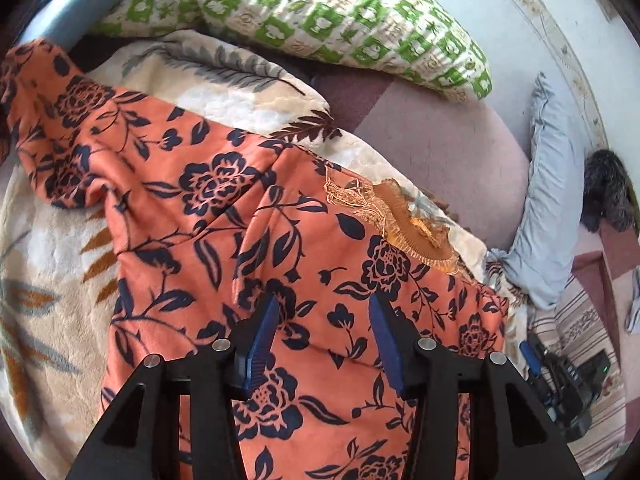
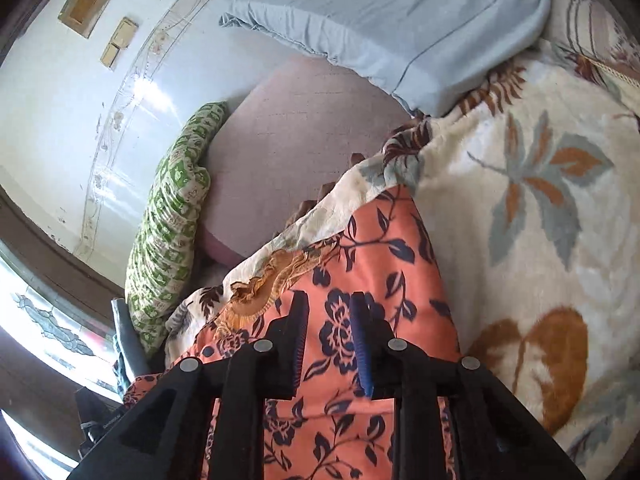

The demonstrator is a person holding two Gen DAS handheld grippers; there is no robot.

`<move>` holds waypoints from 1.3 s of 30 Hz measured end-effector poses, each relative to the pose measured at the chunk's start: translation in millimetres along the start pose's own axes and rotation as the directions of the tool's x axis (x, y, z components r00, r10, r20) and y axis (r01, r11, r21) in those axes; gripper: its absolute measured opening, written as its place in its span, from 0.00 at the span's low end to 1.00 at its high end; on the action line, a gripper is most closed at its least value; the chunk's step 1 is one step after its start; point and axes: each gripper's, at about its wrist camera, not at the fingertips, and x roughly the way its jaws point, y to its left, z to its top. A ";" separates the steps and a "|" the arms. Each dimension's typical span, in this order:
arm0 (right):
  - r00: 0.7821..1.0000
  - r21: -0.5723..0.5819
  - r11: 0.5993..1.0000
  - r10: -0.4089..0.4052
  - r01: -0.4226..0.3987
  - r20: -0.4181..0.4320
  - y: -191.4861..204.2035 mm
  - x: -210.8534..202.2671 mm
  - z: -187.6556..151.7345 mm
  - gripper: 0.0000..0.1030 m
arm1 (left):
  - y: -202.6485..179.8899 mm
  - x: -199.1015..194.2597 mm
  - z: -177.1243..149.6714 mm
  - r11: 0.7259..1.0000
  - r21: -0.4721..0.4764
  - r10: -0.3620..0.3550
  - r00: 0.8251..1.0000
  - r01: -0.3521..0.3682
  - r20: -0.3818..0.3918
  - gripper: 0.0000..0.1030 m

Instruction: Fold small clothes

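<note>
Nearest the left wrist camera, the left tongs [image 1: 322,320] stand parted above the orange flowered garment [image 1: 224,208], with nothing between the blue pads [image 1: 262,344]; they look released, hovering over the cloth rather than pinching it. In the right wrist view the right tongs [image 2: 328,322] show a narrower gap, and the garment [image 2: 380,264] lies beneath them, not caught between the fingers, so they too look let go. The garment itself lies on the cream leaf-patterned blanket [image 1: 48,264] on the bed, its body spread fairly flat, its gathered lace neckline [image 1: 416,236] showing toward the far edge, and one sleeve [image 1: 52,120] stretched out to the far left, unfolded. In the right view the cloth ends along a straight edge on the right, which may be a fold already laid, though I cannot tell for sure. By my judgement the folding is at an early or middle stage: the piece is laid out and perhaps one side brought in, while the outstretched sleeve and the final halving remain to be done. Farther off lie a green checked pillow [image 1: 320,20] and a pale blue pillow [image 2: 400,20] against the wall.
</note>
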 end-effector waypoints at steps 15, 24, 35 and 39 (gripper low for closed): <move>0.961 -0.070 0.963 -0.266 0.261 -0.075 -36.4 66.4 5.8 0.20 | -9.8 89.4 11.4 0.992 0.078 0.104 0.992 -0.098 -0.069 0.48; 0.960 -0.171 0.957 -0.255 0.234 -0.112 27.4 39.2 -34.1 0.32 | 15.4 5.3 -5.2 0.999 -0.019 0.036 0.997 -0.038 -0.065 0.48; 0.963 -0.405 0.913 -0.157 0.057 -0.218 193.9 67.2 -126.8 0.40 | 190.3 -125.0 9.3 0.916 -0.395 -0.023 0.994 0.064 0.108 0.49; 0.955 -0.538 0.842 -0.122 -0.045 -0.270 269.9 93.5 -179.2 0.49 | 281.8 -155.9 9.2 0.753 -0.626 -0.075 0.971 0.203 0.226 0.48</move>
